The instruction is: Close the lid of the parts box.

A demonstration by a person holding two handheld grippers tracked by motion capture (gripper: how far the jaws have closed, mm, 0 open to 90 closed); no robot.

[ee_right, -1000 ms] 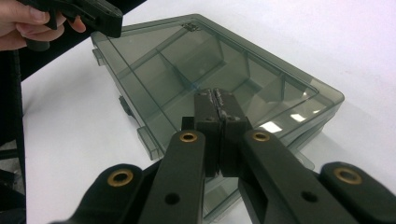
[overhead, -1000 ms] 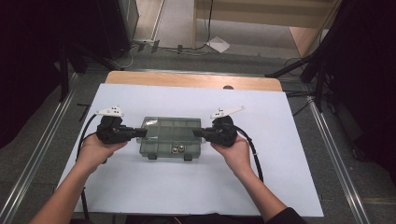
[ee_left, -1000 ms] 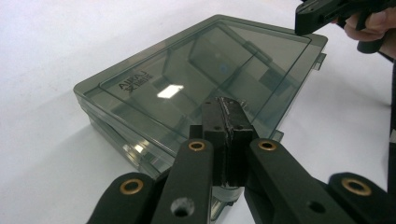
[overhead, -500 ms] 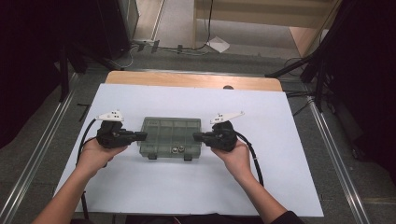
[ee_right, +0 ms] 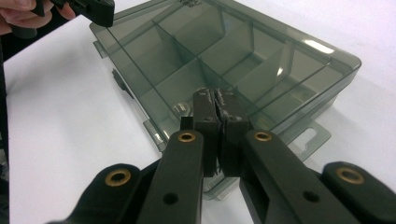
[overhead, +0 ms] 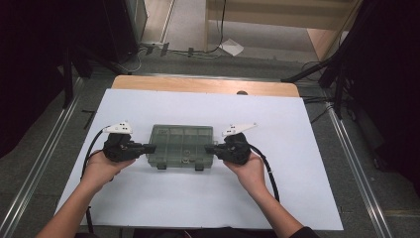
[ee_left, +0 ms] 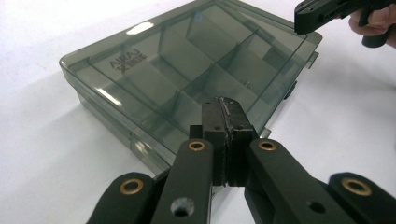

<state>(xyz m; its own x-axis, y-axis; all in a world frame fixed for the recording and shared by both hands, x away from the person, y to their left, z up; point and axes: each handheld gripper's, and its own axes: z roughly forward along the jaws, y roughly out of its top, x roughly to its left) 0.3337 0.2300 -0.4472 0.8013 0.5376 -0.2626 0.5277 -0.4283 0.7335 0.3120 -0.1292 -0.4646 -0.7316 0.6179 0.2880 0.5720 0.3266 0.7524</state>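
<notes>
Lying flat on white sheet (overhead: 307,148), mid-table: smoky compartment box (overhead: 182,146), lid shut, long axis left–right, latches twd person. L gripper (overhead: 148,148) at its left end, R gripper (overhead: 210,148) at right end; both w/ jaws together, empty.

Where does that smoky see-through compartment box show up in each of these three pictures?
High view: the compartment box lies mid-table on the white sheet, between the two hand-held grippers.
Left gripper view: it spans the upper middle, beyond the shut jaws.
Right gripper view: it spans the upper middle and right, beyond the shut jaws.
Shared landmark: the box's inner dividers, seen through the closed lid.
</notes>
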